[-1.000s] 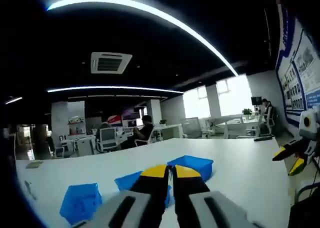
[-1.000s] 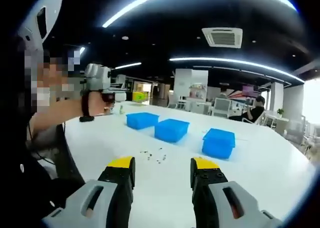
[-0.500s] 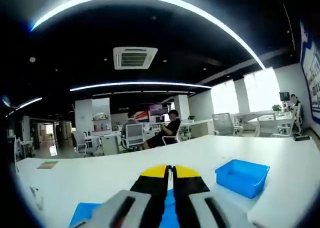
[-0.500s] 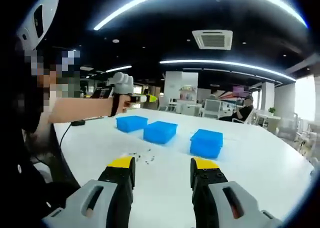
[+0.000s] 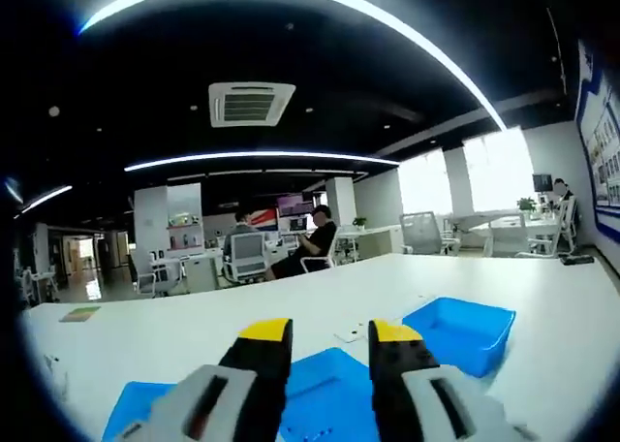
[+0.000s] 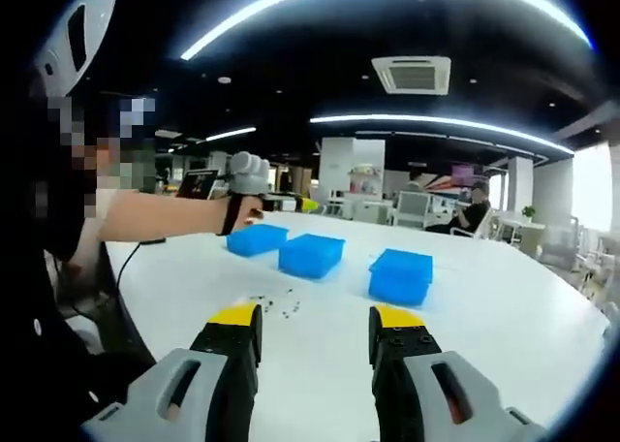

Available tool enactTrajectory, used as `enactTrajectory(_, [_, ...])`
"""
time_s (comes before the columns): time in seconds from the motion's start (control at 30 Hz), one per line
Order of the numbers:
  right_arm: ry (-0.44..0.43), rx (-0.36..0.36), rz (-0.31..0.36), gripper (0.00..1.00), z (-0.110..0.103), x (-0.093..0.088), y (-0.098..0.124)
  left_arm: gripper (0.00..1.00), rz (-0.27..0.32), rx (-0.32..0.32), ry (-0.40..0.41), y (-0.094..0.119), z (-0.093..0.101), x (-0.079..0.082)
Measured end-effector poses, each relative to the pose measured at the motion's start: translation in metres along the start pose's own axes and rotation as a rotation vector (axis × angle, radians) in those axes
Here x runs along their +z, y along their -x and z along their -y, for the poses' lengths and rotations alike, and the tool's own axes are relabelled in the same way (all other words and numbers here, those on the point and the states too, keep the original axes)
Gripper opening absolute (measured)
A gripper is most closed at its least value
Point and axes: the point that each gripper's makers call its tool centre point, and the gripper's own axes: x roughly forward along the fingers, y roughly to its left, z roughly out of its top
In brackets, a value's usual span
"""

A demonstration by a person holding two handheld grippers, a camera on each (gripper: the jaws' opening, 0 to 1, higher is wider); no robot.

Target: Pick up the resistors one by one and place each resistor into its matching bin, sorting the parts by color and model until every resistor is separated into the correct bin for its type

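No text, label or number can be read. The wall poster (image 5: 603, 142) to the right of the windows (image 5: 463, 177) carries print, but it is too small and blurred.

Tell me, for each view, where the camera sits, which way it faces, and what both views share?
Left gripper view: rides on the left tongs, held over the blue bins, facing across the white table; jaws apart.
Right gripper view: rides on the right tongs, facing the resistors and bins; jaws apart; the person's arm reaches in with the left tongs.
Shared: bins and table.
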Motion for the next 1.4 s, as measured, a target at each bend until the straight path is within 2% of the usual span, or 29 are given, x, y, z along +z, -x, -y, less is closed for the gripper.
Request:
enactTrajectory(0.03, [0.002, 0.002, -0.002, 0.46, -0.001, -0.001, -0.001, 0.45, 0.008, -0.001, 0.018, 0.003, 0.001, 0.001])
enactTrajectory(0.07, [0.004, 0.004, -0.004, 0.46, -0.002, -0.001, -0.002, 0.48, 0.034, -0.006, 0.037, 0.008, 0.002, 0.004])
enactTrajectory(0.1, [0.006, 0.009, -0.005, 0.46, -0.003, -0.001, -0.003, 0.49, 0.035, -0.016, 0.043, 0.013, 0.003, 0.003])
enactTrajectory(0.17, [0.005, 0.013, -0.005, 0.46, -0.004, -0.001, -0.005, 0.5, 0.028, -0.019, 0.046, 0.023, 0.007, 0.001])
enactTrajectory(0.3, [0.008, 0.031, -0.003, 0.46, -0.007, 0.001, -0.01, 0.51, 0.044, -0.056, 0.041, 0.058, 0.021, 0.0])
enactTrajectory(0.4, [0.016, 0.042, -0.003, 0.46, -0.008, 0.002, -0.013, 0.46, 0.038, -0.056, 0.043, 0.089, 0.026, -0.001])
enactTrajectory(0.5, [0.034, 0.056, 0.005, 0.46, -0.009, 0.004, -0.015, 0.48, 0.043, -0.096, 0.082, 0.123, 0.036, -0.002])
enactTrajectory(0.53, [0.041, 0.063, 0.007, 0.46, -0.009, 0.004, -0.017, 0.48, 0.066, -0.114, 0.091, 0.134, 0.041, 0.0])
enactTrajectory(0.57, [0.043, 0.068, 0.006, 0.46, -0.01, 0.004, -0.018, 0.48, 0.063, -0.121, 0.088, 0.15, 0.044, -0.001])
enactTrajectory(0.6, [0.045, 0.076, 0.002, 0.46, -0.01, 0.004, -0.019, 0.48, 0.065, -0.124, 0.087, 0.153, 0.045, 0.0])
enactTrajectory(0.7, [0.052, 0.088, -0.004, 0.46, -0.011, 0.003, -0.021, 0.51, 0.067, -0.18, 0.023, 0.19, 0.057, -0.002])
enactTrajectory(0.83, [0.051, 0.105, -0.003, 0.46, -0.014, 0.005, -0.023, 0.54, 0.062, -0.191, 0.078, 0.227, 0.057, -0.009])
enactTrajectory(0.93, [0.054, 0.113, -0.008, 0.46, -0.015, 0.004, -0.023, 0.54, 0.036, -0.162, 0.067, 0.248, 0.05, -0.02])
enactTrajectory(1.07, [0.055, 0.119, -0.009, 0.46, -0.016, 0.004, -0.022, 0.55, 0.004, -0.145, 0.085, 0.263, 0.043, -0.031])
enactTrajectory(1.17, [0.054, 0.12, -0.008, 0.46, -0.016, 0.003, -0.021, 0.56, -0.019, -0.157, 0.075, 0.263, 0.045, -0.034])
enactTrajectory(1.2, [0.052, 0.121, -0.009, 0.46, -0.016, 0.003, -0.021, 0.57, -0.058, -0.176, 0.069, 0.262, 0.047, -0.039])
enactTrajectory(1.3, [0.048, 0.121, -0.01, 0.46, -0.016, 0.001, -0.02, 0.55, -0.148, -0.172, 0.062, 0.255, 0.045, -0.048])
enactTrajectory(1.4, [0.044, 0.121, -0.01, 0.46, -0.015, 0.0, -0.019, 0.55, -0.206, -0.221, 0.095, 0.245, 0.053, -0.052])
